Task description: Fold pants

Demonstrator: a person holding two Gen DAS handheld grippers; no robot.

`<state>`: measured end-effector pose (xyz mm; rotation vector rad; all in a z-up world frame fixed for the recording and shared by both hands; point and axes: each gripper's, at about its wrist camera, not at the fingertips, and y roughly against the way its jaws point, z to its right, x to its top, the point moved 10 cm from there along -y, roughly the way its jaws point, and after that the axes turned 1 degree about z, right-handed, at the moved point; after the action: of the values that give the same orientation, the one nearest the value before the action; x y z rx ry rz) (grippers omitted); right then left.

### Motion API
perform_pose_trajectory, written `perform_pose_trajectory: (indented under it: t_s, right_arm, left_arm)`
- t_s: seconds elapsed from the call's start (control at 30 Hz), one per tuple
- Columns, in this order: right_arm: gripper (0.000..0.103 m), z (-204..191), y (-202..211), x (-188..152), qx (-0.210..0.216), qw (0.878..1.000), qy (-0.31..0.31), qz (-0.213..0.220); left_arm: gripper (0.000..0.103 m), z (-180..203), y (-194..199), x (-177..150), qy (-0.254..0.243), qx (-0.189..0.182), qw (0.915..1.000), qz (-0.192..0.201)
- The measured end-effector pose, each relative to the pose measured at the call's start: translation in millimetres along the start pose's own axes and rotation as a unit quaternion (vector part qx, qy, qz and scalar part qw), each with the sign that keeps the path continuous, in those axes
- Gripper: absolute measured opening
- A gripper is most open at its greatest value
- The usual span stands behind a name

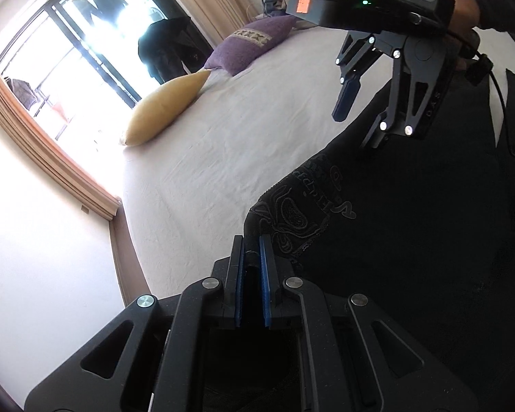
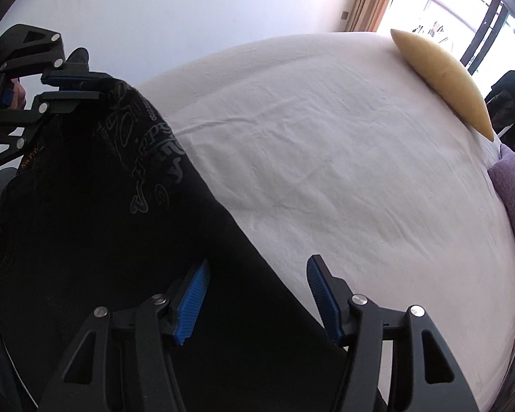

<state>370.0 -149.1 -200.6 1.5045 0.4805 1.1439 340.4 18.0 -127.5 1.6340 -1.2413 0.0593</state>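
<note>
Black pants (image 2: pixel 96 213) with grey embroidered lettering, unreadable, fill lower left; left tongs (image 2: pixel 72 86) clench them, right tongs (image 2: pixel 257 295) gape.

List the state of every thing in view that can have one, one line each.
Left hand-held gripper: shut on the pants' edge.
Right hand-held gripper: open, pads astride the pants' edge, not pressing.
Pants: black, one end lifted by the left hand-held gripper, the rest draped on the bed.
Bed sheet: spread, lightly creased.
Yellow pillow: lying on the bed.
Purple pillow: lying on the bed.
Curtain: drawn open.
</note>
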Motion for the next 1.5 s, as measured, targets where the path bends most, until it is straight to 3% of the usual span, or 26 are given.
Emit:
perform_pose_trajectory:
  t_s: [0.1, 0.2, 0.27, 0.3, 0.47, 0.57, 0.67, 0.87, 1.17, 1.3, 1.5]
  right_arm:
    - [0.056, -1.4, -2.0, 4.1, 0.015, 1.000, 0.002, -0.003]
    - [0.042, -8.8, -7.5, 7.0, 0.031, 0.999, 0.007, -0.017]
    - [0.024, -12.8, -8.0, 7.5, 0.040, 0.999, 0.006, -0.018]
    - [0.020, -12.9, -7.0, 7.9, 0.041, 0.999, 0.002, -0.016]
    - [0.013, -4.4, -1.0, 7.3, 0.017, 0.999, -0.031, -0.002]
    - [0.007, -6.1, -5.4, 8.1, -0.030, 0.999, -0.043, -0.003]
    - [0.003, -12.5, -15.9, 7.2, -0.046, 0.997, -0.069, -0.002]
    - [0.002, -20.9, -8.7, -1.6, -0.016, 0.995, -0.100, 0.019]
    - [0.002, -54.3, 21.6, -18.5, -0.048, 0.998, -0.044, 0.014]
    - [0.002, -85.6, 8.7, -35.0, -0.064, 0.998, -0.003, -0.008]
    - [0.002, -123.6, 6.6, -60.2, -0.092, 0.994, 0.052, -0.020]
  left_arm:
    - [0.007, 2.6, 2.0, -1.1, -0.013, 0.007, 0.9999, 0.006]
    - [0.007, 0.6, 18.2, -4.2, -0.012, 0.010, 0.9998, 0.015]
    - [0.007, -2.0, 23.4, -4.2, -0.016, 0.015, 0.9996, 0.017]
    - [0.007, -1.5, 20.4, -6.0, -0.016, 0.016, 0.9997, 0.013]
    - [0.007, 2.4, 9.6, -10.4, 0.001, 0.013, 0.9999, -0.003]
    - [0.007, -1.0, 0.8, -8.5, 0.018, 0.011, 0.9997, -0.008]
    - [0.007, 1.0, -3.6, -4.1, 0.033, 0.005, 0.9994, -0.009]
    - [0.007, 3.3, 0.0, -1.1, 0.043, 0.000, 0.9991, -0.005]
    - [0.007, 16.0, 33.2, 4.1, 0.063, -0.022, 0.9976, 0.020]
    - [0.007, 45.8, 59.6, -0.6, 0.051, -0.044, 0.9972, 0.033]
    - [0.007, 91.7, 82.9, -29.1, 0.039, -0.073, 0.9963, 0.021]
